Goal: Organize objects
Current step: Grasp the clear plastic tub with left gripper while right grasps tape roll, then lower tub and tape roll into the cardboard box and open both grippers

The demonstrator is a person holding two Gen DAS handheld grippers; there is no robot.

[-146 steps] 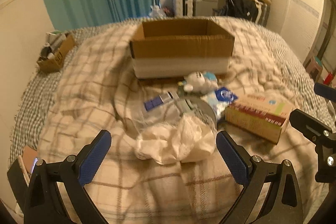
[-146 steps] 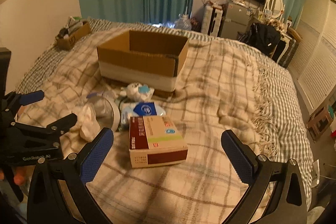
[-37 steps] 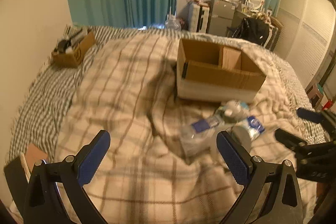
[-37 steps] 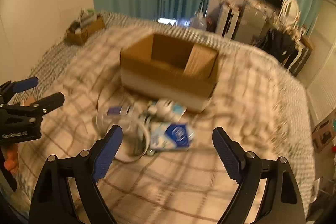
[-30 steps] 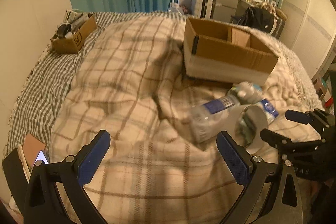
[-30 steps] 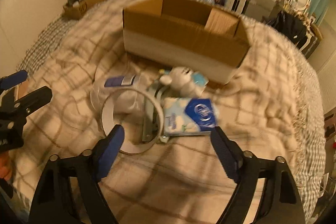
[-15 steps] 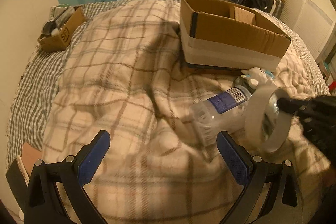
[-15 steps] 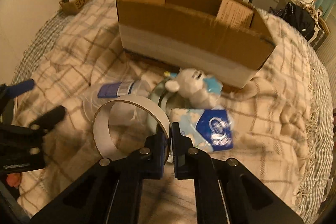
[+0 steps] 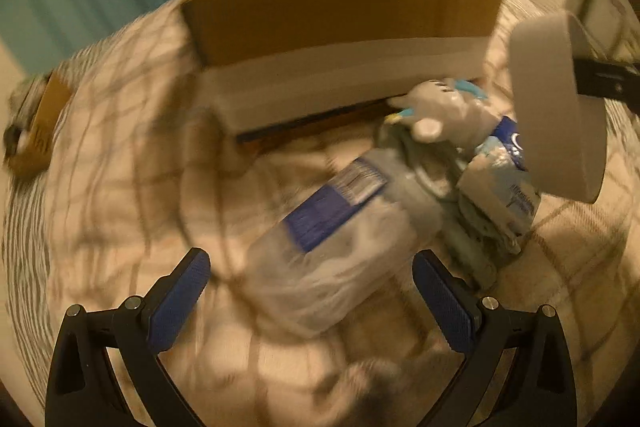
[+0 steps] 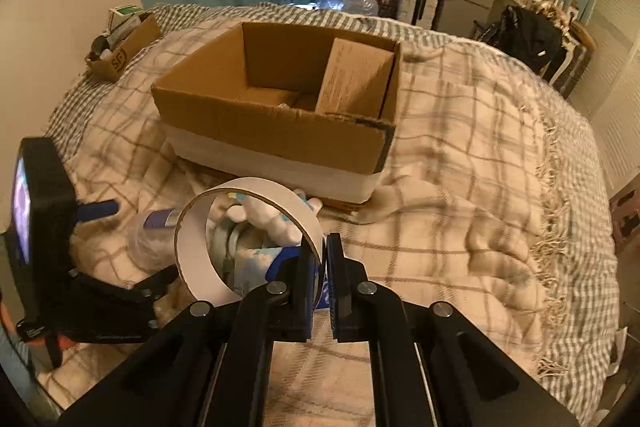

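While its jaws pinch the wall of the white tape ring, the right gripper holds it raised at lower centre. Spread wide and holding nothing, the left gripper frames a clear plastic bottle lying on the plaid blanket. Beyond sit a tissue pack and white plush toy, then the open cardboard box at centre.
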